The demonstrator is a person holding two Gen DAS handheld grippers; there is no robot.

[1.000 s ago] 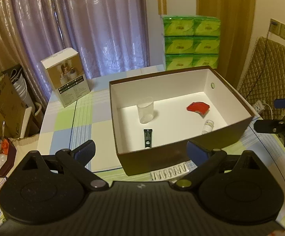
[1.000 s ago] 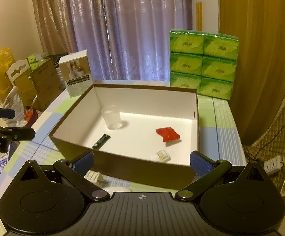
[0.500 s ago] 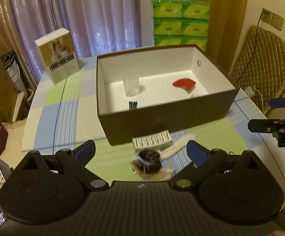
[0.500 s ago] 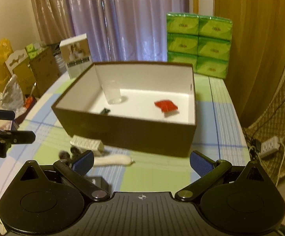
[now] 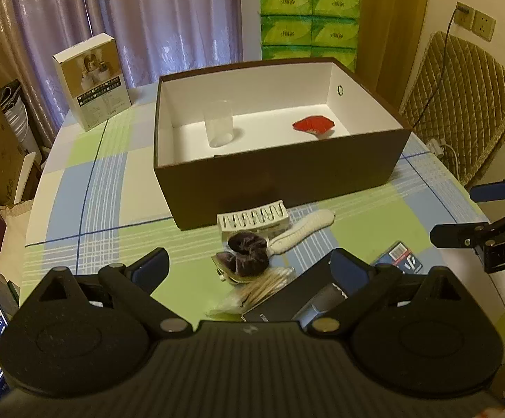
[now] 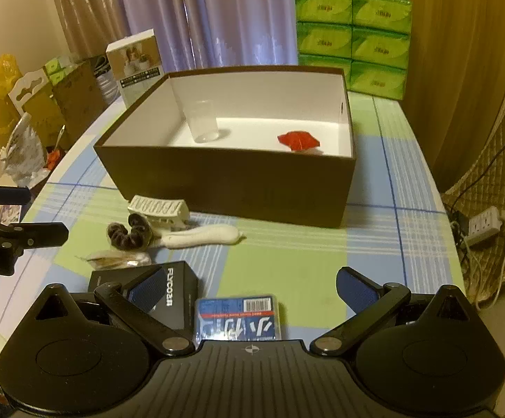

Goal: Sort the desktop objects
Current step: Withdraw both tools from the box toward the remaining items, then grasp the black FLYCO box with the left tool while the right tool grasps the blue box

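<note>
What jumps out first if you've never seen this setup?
A big brown box sits mid-table, white inside, holding a clear cup and a red packet. A green stack of tissue packs rises behind it, and small clutter lies in front, including a dark scrunchie.

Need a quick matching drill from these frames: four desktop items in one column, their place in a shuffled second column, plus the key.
Items:
1. clear cup
2. white hair claw
3. blue card pack
4. green tissue packs

Places:
A. on the table, touching the brown box's front wall
B. behind the box, stacked
C. inside the box
D. nearest the right gripper

Pairs: 1-C, 2-A, 3-D, 4-B
</note>
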